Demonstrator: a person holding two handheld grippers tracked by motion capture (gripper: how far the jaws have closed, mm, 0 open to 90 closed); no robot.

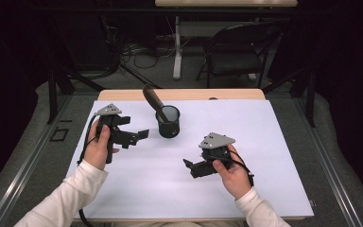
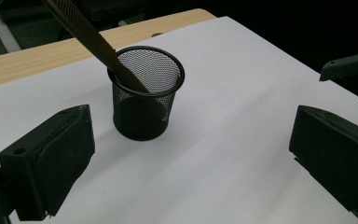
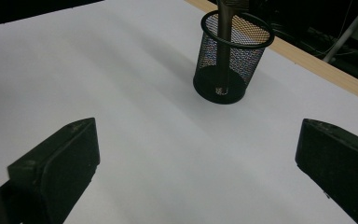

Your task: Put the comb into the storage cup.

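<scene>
Standing near the far centre of the desk point(image 1: 264, 189), which is covered w/ a white sheet, is a black wire-mesh pen cup point(image 1: 168, 121). It is upright and carries a dark, flat-handled tool point(image 1: 153, 100) that leans toward the far left, its lower end inside the cup and its upper end well above the rim. Beyond the desk: a folding chair point(image 1: 236, 52) and floor cables, all well apart from the work area. Nothing lies btwn. either tongs and the cup.

Left tongs point(image 1: 139, 136): jaws spread wide, holding nothing, touching nothing; aimed at the cup from its left, near it. Right tongs point(image 1: 191, 166): jaws also spread wide, empty, nearer the person, to the cup's right. In the left gripper view the mesh wall shows the tool's shaft through it.
</scene>
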